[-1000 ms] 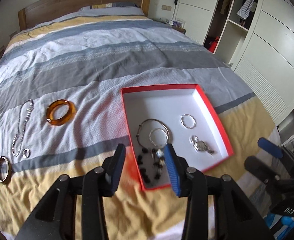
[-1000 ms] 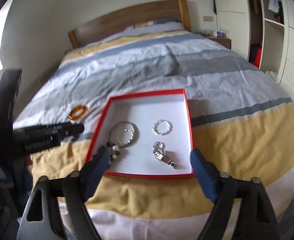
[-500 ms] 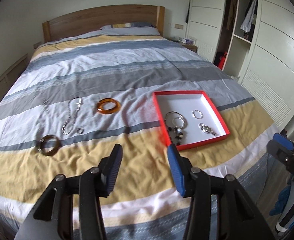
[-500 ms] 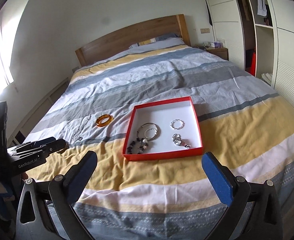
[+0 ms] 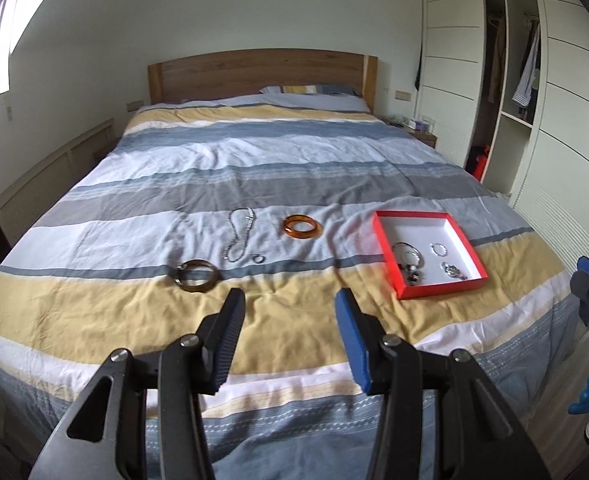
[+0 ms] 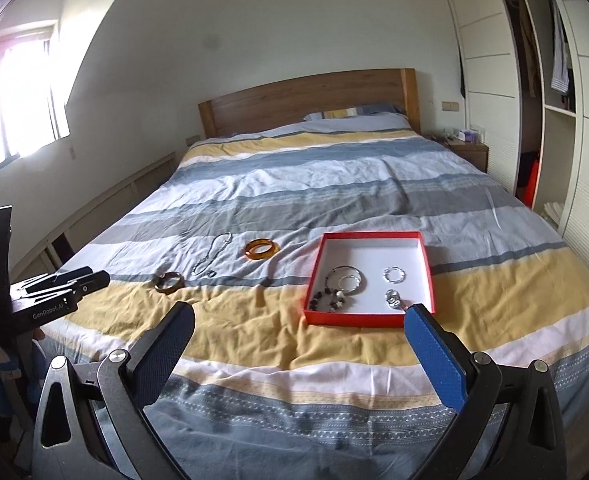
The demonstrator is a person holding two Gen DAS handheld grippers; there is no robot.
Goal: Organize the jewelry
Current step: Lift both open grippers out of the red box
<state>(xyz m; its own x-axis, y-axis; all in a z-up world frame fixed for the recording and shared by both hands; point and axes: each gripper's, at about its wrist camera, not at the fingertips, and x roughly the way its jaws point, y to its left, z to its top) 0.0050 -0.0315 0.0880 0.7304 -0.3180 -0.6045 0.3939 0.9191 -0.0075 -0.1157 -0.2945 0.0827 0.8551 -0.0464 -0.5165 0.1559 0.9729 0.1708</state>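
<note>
Left wrist view: jewelry split between bed and box

Both the left hand-held gripper (image 5: 290, 308) and right hand-held gripper (image 6: 300, 320) gape, empty. Amber bangle (image 5: 302, 227), chain necklace (image 5: 239, 238), small ring (image 5: 258, 259) and dark bangle (image 5: 196, 275) lie on the bed (image 5: 294, 152); other pieces sit inside the red box (image 5: 442, 291).

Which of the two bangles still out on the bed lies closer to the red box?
The amber-orange bangle does; it lies on the pale stripe just left of the red box. The dark brown bangle lies farther left, nearer the foot, beyond the silver chain.
</note>
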